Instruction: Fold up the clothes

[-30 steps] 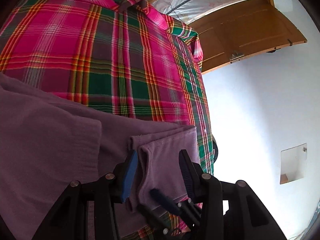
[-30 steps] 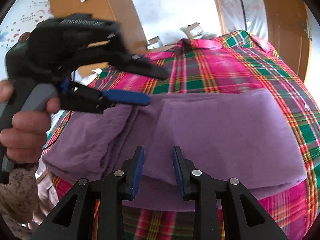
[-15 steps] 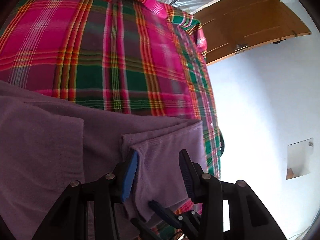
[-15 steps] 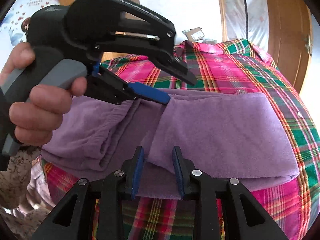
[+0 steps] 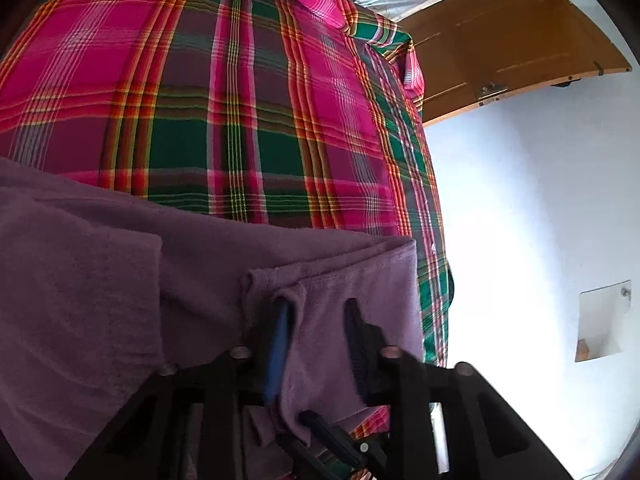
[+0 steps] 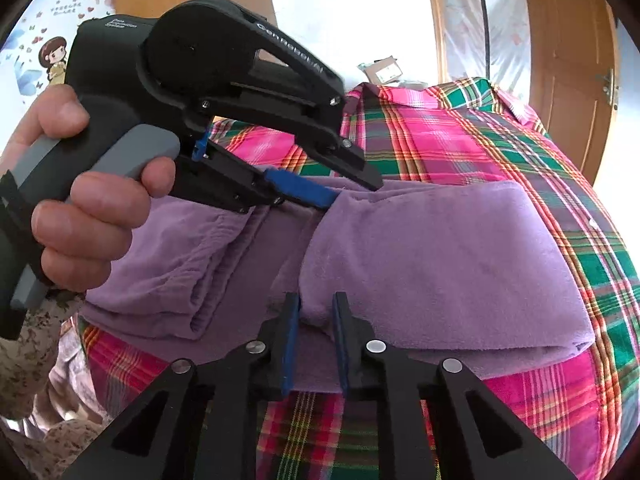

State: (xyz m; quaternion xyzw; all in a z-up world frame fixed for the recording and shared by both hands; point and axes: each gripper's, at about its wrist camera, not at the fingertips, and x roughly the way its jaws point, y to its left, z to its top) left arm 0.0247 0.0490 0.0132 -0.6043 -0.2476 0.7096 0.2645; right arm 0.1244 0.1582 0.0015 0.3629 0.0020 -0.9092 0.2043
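Purple garment [image 6: 440, 256], folded edge drawn further over

Fuzzy matt purple fleece garment [image 6: 440, 252], smooth woven plaid cloth [image 5: 248, 92], glossy varnished wooden door [image 5: 500, 44]

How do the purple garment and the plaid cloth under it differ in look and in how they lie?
The purple garment is one plain colour and looks fleecy; the plaid cloth is checked pink, green and orange and looks thin and woven. The purple garment is folded into layers on top; the plaid cloth lies spread out beneath it. Both grippers, left and right, reach the purple garment's edge, not the plaid cloth. Both are fabric.
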